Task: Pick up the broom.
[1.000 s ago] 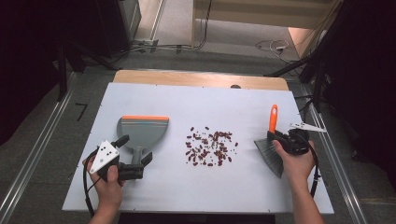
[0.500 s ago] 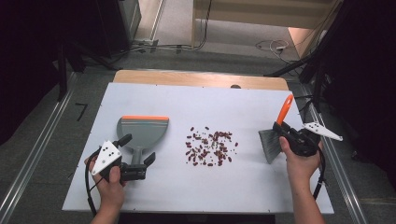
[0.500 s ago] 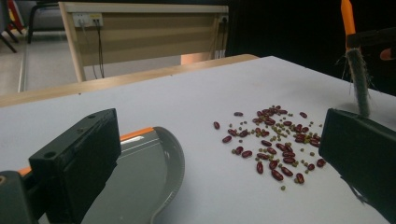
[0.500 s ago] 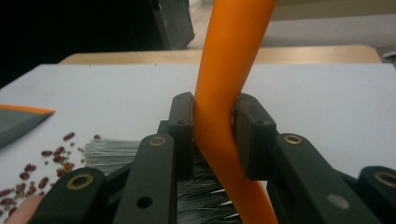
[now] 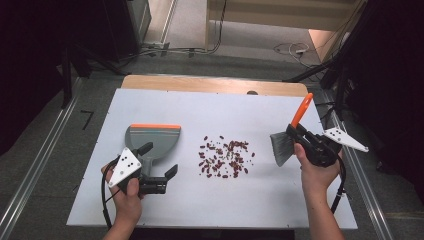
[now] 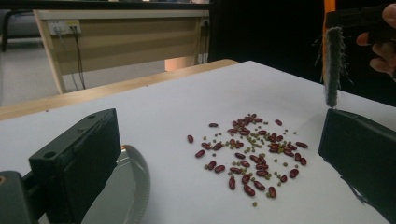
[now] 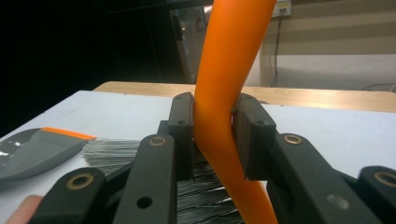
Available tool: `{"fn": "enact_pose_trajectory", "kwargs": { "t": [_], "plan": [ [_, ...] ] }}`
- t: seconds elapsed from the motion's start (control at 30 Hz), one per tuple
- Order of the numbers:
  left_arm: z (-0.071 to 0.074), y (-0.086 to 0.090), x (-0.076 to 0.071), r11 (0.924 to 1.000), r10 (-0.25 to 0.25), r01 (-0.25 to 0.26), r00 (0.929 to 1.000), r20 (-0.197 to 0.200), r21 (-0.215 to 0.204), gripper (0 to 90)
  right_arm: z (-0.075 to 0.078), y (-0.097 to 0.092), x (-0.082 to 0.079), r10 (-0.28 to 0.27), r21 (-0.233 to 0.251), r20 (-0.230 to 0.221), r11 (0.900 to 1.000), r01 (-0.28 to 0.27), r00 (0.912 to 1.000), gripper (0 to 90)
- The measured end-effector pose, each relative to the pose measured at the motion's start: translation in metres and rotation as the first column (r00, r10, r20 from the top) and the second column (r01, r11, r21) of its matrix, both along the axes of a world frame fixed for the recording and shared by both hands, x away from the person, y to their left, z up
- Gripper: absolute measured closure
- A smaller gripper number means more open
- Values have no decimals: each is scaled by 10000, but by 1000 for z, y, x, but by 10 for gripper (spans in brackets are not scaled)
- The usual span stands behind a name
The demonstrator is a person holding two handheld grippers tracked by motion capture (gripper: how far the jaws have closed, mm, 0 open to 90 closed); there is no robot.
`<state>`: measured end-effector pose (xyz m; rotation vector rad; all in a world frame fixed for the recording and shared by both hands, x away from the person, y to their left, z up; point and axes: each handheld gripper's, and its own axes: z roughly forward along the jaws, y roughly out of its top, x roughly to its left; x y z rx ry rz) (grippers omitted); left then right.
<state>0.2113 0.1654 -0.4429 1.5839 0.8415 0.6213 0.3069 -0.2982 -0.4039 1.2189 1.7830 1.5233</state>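
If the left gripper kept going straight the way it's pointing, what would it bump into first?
Probably the pile of beans on the white table. The open left gripper points across the table at them, with bare tabletop between. The brush hangs farther off to one side.

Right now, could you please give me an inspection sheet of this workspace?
Surface: white table, wooden strip along its far edge.
Job's things: brush held off the table at right; dustpan flat at left; beans scattered mid-table.
Clutter: nothing seen.
Grippers: right gripper shut on the brush's orange handle; left gripper open beside the dustpan's handle, gripping nothing.
Cables: one trails from each gripper; more on the floor beyond.
Surroundings: grey floor, metal rails along both sides, dark beyond.
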Motion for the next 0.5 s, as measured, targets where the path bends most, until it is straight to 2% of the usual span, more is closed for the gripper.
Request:
{"fn": "enact_pose_trajectory", "kwargs": {
  "t": [0.17, 0.5],
  "plan": [
    [5, -11, 2, 9994, -351, 351, 9994, 15, -10, 0, 5, 11, -4, 278, 47, 205, 9996, -279, 9994, 691],
    [13, -34, 8, 9953, -972, 972, 9953, -4, -49, 0, 9, 33, -10, 845, 90, 295, 9964, -848, 9960, 691]
  ]
}}
